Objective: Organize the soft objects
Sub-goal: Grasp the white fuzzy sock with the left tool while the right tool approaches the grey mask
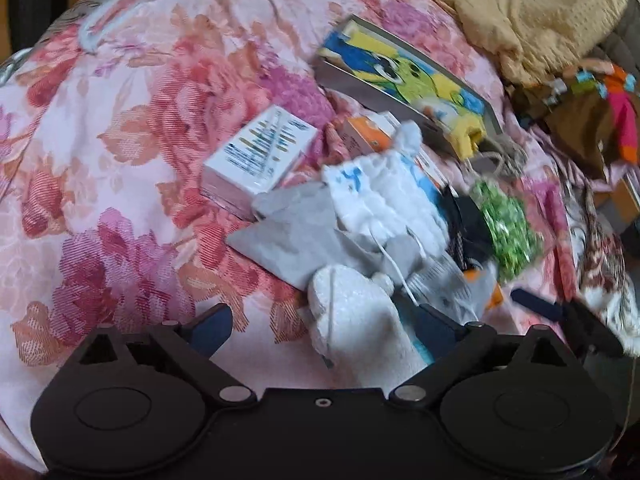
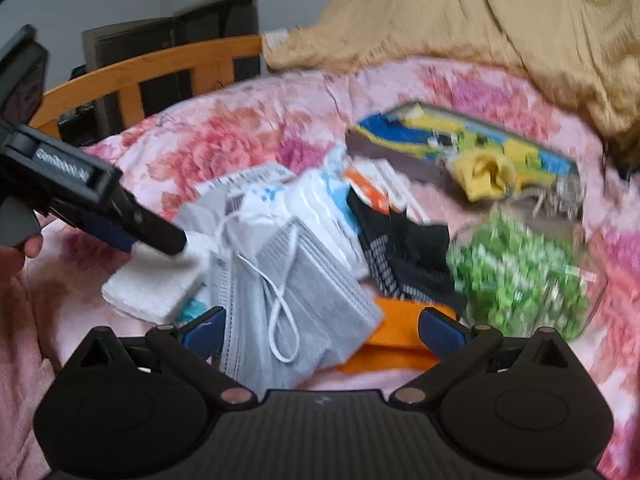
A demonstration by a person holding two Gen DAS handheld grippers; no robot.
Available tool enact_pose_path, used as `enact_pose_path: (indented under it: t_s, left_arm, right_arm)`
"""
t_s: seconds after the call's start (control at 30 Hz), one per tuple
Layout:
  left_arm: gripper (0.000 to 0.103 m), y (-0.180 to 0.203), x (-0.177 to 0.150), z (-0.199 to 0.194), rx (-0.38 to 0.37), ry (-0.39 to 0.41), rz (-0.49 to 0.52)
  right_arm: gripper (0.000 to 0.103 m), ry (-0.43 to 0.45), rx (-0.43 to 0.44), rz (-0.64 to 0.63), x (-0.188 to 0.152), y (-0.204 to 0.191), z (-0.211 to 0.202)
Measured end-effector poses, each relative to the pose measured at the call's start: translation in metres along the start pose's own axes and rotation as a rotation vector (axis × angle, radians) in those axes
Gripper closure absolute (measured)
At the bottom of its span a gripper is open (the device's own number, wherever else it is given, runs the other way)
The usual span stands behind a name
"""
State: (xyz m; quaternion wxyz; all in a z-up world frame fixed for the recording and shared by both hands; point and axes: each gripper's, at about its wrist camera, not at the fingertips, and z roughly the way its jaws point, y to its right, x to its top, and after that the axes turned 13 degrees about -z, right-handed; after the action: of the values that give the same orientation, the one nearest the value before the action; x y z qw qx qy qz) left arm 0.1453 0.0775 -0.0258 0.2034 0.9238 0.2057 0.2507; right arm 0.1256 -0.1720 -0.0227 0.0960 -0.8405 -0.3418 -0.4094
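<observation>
A heap of soft things lies on a pink floral bedspread (image 1: 120, 160). In the left wrist view my left gripper (image 1: 324, 324) is open, its jaws on either side of a white folded cloth (image 1: 352, 316). Beyond it lie grey face masks (image 1: 288, 236), white masks (image 1: 384, 196), a black sock (image 1: 468, 224) and a green patterned bag (image 1: 508, 228). In the right wrist view my right gripper (image 2: 320, 330) is open over a stack of grey masks (image 2: 296, 292) and an orange cloth (image 2: 400, 340). The left gripper (image 2: 160, 236) shows at the left, over the white cloth (image 2: 152, 284).
A white box (image 1: 260, 156), an orange box (image 1: 368, 136) and a flat box with a blue-yellow cartoon lid (image 1: 404, 76) lie behind the heap. A tan blanket (image 1: 532, 8) is bunched at the back. A wooden bed rail (image 2: 148, 68) stands at the far left.
</observation>
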Motion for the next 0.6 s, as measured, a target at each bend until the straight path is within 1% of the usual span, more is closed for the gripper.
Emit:
enact_pose_path:
  t_s: [0.07, 0.2, 0.27, 0.3, 0.43, 0.53, 0.6]
  left_arm:
    - [0.011, -0.005, 0.003, 0.001, -0.013, -0.010, -0.048]
    - [0.018, -0.014, 0.003, 0.008, -0.051, -0.079, -0.139]
    - [0.022, -0.016, 0.001, 0.010, -0.072, -0.102, -0.167]
    - [0.024, -0.017, 0.001, 0.011, -0.079, -0.109, -0.176]
    - [0.030, -0.017, -0.001, 0.008, -0.079, -0.093, -0.192]
    - [0.039, -0.018, 0.000, 0.006, -0.102, -0.103, -0.214]
    - [0.048, -0.020, 0.000, 0.005, -0.114, -0.107, -0.221]
  right_arm:
    - [0.000, -0.015, 0.043, 0.057, -0.002, 0.007, 0.005]
    - [0.000, -0.027, 0.130, 0.173, -0.005, 0.021, 0.012]
    - [0.001, -0.019, 0.154, 0.204, -0.006, 0.024, 0.013]
    - [0.003, -0.014, 0.160, 0.208, -0.007, 0.025, 0.012]
    - [0.010, 0.000, 0.176, 0.171, -0.003, 0.017, 0.009]
    - [0.015, 0.018, 0.168, 0.099, 0.000, 0.006, 0.004]
    - [0.018, 0.031, 0.169, 0.053, 0.001, -0.003, 0.001]
